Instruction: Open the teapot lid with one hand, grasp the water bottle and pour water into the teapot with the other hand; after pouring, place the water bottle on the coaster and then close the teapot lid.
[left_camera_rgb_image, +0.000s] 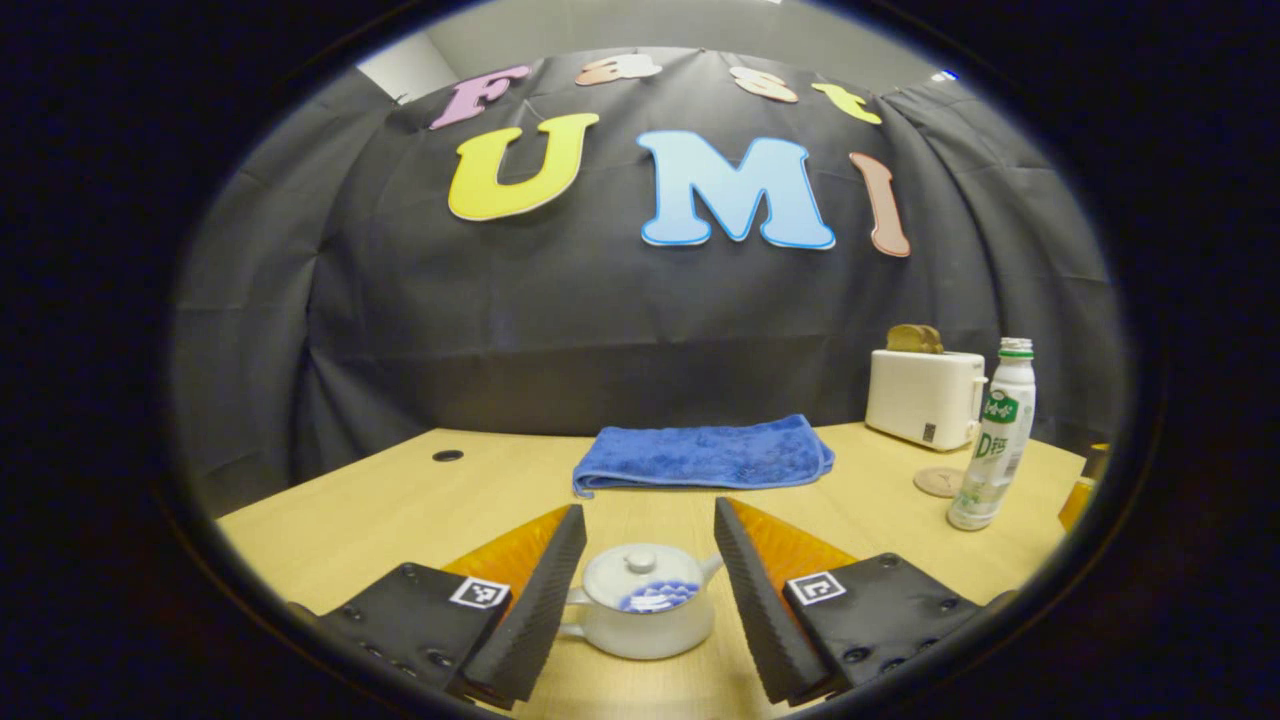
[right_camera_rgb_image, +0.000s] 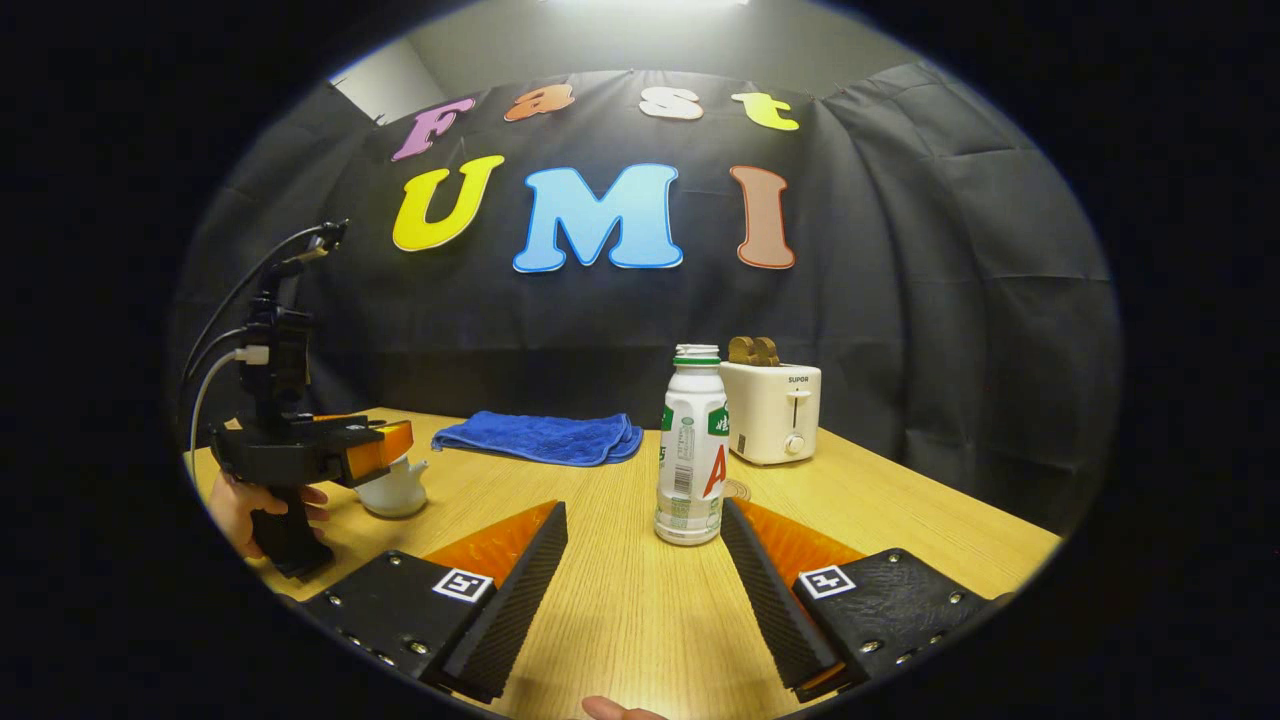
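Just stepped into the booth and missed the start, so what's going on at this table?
A person holds a two-finger tool in each hand over a light wooden table. The left tool is open around a small white ceramic teapot, whose lid is still on. The right tool is open, facing an upright white plastic water bottle with a green cap, not touching it. A round coaster lies beside the bottle, and a folded blue towel and a white toaster sit behind.

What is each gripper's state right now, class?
Left gripper: open, straddling the teapot, holding nothing.
Right gripper: open, empty, facing the water bottle.
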